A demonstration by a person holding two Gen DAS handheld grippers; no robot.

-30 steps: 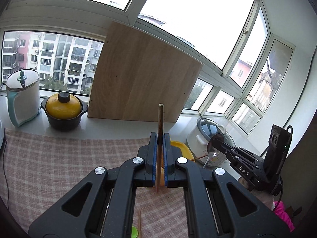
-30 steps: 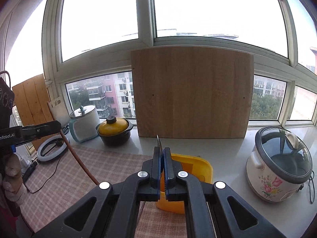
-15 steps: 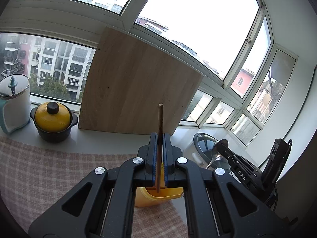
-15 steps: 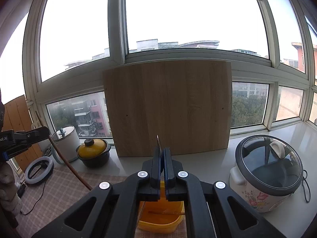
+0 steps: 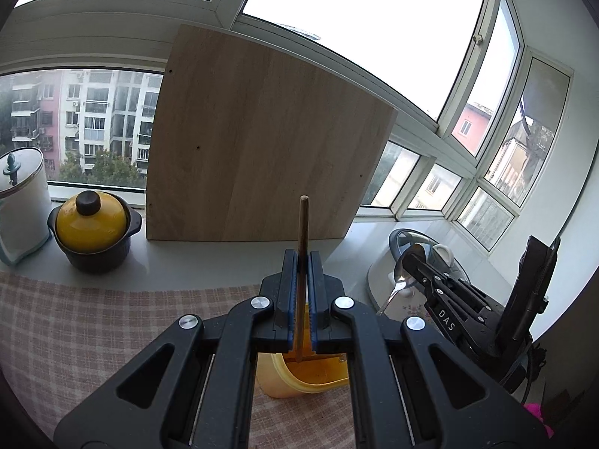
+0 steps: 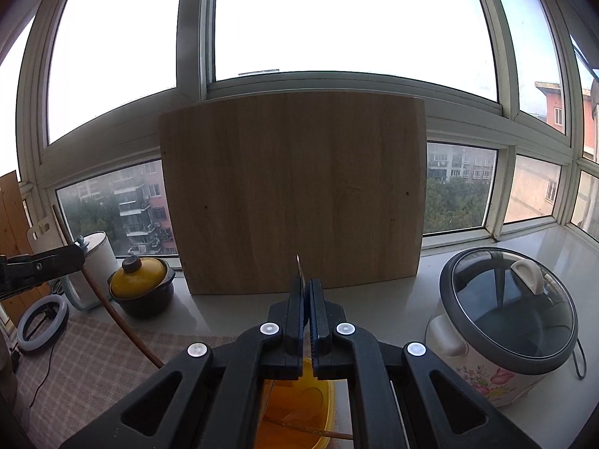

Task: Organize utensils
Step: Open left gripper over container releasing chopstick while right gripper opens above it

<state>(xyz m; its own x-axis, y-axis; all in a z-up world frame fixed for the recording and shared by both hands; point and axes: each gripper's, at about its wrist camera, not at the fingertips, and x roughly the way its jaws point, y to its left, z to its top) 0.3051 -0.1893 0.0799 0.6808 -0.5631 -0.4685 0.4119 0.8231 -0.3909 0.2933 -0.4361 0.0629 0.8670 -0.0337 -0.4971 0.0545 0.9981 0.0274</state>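
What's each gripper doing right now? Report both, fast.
Left gripper: closed on a wooden chopstick.
Right gripper: closed on a metal spoon.

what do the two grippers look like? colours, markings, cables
Both match: the left gripper and right gripper have a black plastic body with triangular cut-outs, round silver screw heads and blue pads lining the inner finger faces. Seen from the left wrist, the right gripper carries white "DAS" lettering, a black box mounted behind it and a thin black cable.

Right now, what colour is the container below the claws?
Yellow-orange container, clearest in the left wrist view, directly under the left claw.
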